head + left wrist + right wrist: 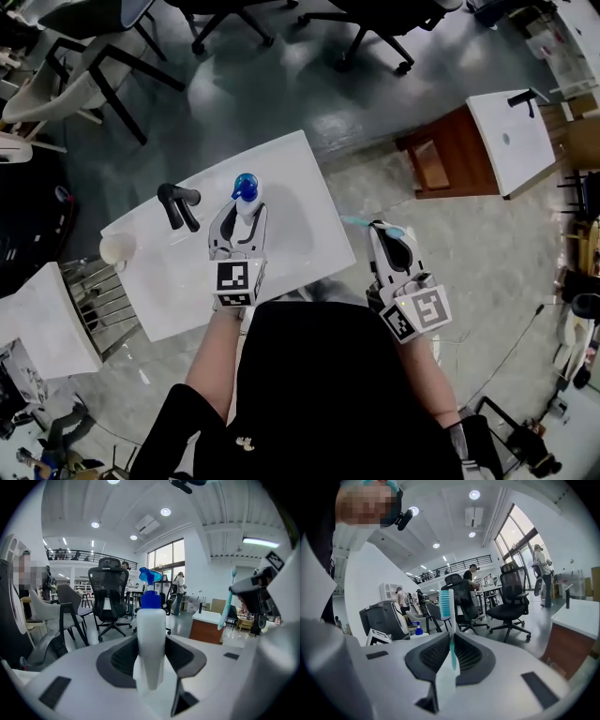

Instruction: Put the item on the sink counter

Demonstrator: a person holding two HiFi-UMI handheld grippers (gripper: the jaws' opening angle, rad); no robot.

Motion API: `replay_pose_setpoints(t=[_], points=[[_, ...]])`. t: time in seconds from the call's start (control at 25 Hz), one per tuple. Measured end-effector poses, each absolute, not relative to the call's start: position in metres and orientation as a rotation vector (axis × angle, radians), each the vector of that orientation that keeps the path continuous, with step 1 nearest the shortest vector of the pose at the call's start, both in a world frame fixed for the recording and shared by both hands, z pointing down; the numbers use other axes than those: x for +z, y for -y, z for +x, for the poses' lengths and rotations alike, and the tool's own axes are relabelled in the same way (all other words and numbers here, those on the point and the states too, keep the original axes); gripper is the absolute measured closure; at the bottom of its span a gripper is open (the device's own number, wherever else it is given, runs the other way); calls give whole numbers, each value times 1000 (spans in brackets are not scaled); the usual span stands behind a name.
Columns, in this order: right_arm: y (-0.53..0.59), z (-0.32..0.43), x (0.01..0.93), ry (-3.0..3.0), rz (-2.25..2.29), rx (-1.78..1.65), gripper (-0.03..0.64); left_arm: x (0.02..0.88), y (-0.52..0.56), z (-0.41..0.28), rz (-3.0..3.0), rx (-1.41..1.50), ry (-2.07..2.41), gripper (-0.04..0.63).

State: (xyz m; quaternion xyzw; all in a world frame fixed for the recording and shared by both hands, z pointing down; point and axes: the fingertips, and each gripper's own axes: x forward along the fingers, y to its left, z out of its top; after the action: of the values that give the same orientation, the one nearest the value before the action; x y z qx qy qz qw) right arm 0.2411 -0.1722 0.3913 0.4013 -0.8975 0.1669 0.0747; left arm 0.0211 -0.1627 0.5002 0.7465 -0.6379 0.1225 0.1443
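Left gripper (239, 223) jaws clamping bottle (247, 192) by body, keeping it upright over desk (300, 234) near faucet (178, 204), likely so it stands once placed. Right gripper (389, 246) jaws pinching toothbrush (361, 222) handle, holding off desk's right edge, probably staying clear.

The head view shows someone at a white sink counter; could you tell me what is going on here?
A person holds a gripper in each hand. The left gripper is shut on a blue-topped spray bottle above the sink counter. The right gripper is shut on a teal toothbrush, held off the counter's right edge.
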Motion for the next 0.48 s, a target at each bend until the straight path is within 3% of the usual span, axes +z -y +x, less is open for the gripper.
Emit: replay_pose_setpoints(t=[0.48], points=[[160,239,408,2522,1341,511,566,561,213,-8,2170,365,1852,402]])
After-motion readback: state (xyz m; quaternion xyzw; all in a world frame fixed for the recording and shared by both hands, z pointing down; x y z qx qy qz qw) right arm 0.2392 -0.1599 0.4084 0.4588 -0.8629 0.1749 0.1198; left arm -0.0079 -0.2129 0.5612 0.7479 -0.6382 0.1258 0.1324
